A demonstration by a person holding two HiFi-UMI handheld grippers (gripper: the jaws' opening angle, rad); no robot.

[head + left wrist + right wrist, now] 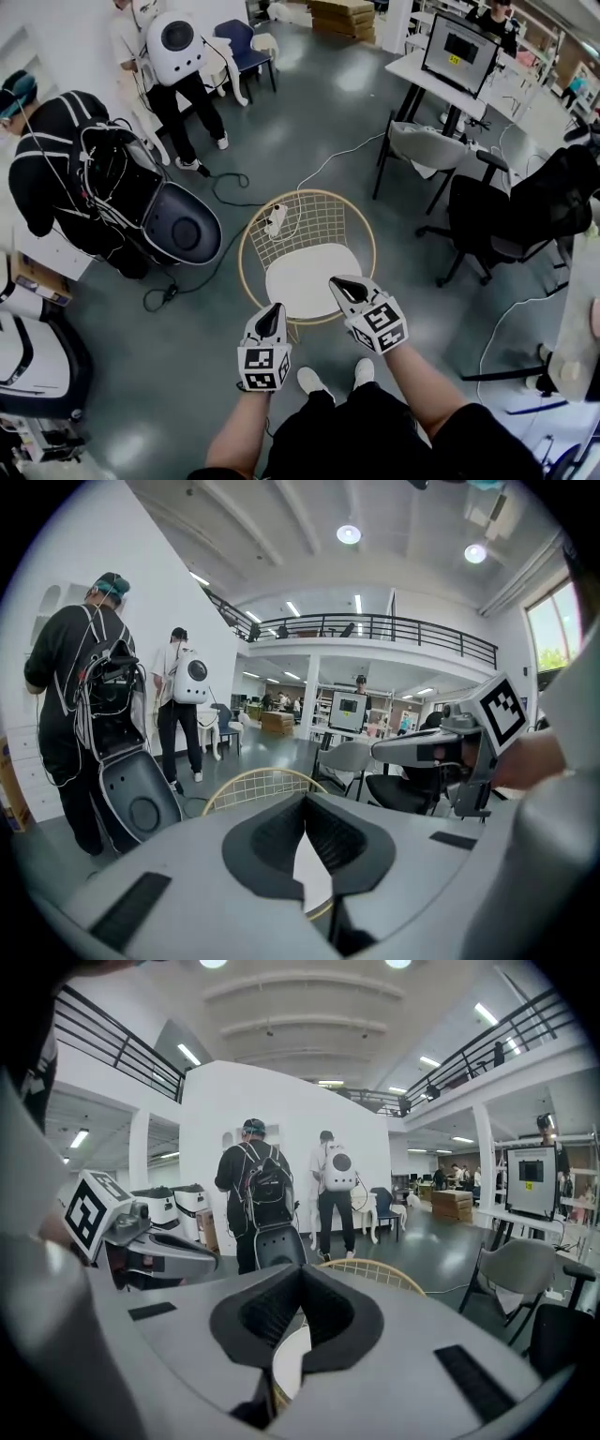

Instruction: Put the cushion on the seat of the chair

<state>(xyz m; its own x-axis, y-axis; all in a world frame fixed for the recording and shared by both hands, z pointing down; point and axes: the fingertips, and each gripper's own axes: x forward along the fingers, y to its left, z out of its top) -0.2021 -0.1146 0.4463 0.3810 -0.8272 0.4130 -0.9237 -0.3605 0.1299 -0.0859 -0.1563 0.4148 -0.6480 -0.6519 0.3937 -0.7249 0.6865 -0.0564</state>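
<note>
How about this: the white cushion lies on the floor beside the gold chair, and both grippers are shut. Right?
No. The head view shows the white cushion on the seat of the gold chair, not on the floor beside it. The left gripper and right gripper are indeed shut.

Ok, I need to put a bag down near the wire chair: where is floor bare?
Bare floor lies near-left of the wire chair, and between it and the black office chair. Cables cross behind it; the dark pod crowds its left.
</note>
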